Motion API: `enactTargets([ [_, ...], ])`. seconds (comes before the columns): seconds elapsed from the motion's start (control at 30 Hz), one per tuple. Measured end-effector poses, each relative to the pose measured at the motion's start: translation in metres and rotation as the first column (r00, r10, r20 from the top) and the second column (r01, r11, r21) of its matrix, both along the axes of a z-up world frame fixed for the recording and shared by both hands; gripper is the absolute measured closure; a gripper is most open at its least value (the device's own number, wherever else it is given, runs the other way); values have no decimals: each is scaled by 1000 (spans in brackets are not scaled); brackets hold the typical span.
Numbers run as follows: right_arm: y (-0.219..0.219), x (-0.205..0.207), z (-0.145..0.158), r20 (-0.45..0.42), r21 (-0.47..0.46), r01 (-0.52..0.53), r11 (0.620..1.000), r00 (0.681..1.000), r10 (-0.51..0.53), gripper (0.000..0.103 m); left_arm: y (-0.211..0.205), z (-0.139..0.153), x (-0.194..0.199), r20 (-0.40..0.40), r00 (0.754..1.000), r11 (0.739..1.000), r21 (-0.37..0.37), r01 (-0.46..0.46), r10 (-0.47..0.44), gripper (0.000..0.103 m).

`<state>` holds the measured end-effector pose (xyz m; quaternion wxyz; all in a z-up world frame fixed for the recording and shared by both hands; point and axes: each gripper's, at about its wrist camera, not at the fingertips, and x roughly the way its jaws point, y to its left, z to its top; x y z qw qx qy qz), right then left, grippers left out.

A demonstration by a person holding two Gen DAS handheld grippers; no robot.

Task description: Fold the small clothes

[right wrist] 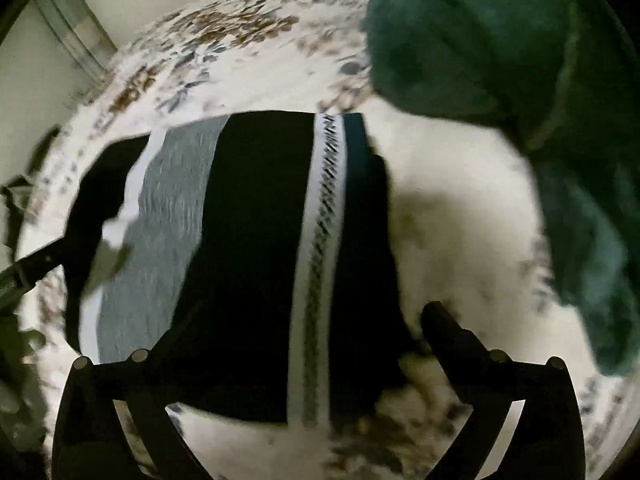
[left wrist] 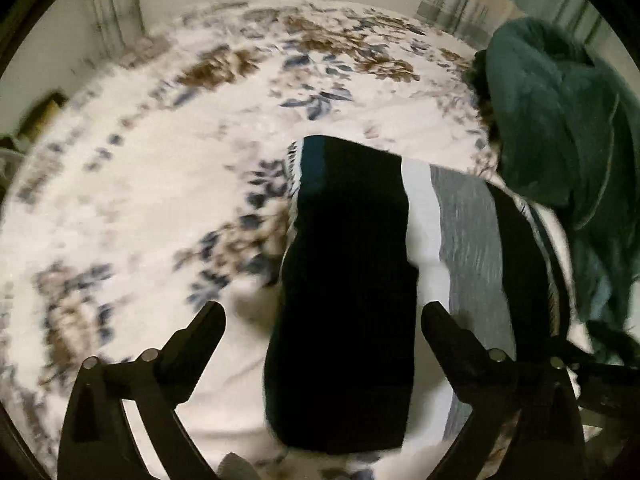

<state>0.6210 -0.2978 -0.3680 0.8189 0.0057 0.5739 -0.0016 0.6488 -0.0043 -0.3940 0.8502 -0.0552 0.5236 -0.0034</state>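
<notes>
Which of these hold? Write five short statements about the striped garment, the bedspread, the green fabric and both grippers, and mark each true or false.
1. The black, white and grey striped garment lies on a floral-patterned white bedspread. True.
2. The left gripper is shut on the garment. False: its jaws stand wide open, the garment lying below them.
3. A dark green plush fabric is heaped beside the garment. True.
4. The right gripper is open. True.
5. The bedspread is plain blue. False: white with brown and blue flowers.
</notes>
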Motion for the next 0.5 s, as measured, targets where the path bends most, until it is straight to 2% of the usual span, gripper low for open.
enactTargets([
  [0.13,1,-42,45,91,-100,60,993,995,-51,0,-18,19,-24,8,999,998,59,36,-36,1],
  [0.27,4,-67,88,144,-131,114,985,985,-95,0,-30,56,-51,29,998,994,93,57,-60,1],
  [0.5,0,-139,186,221,-165,132,977,971,-94,0,-43,157,-125,133,989,992,113,56,-71,1],
])
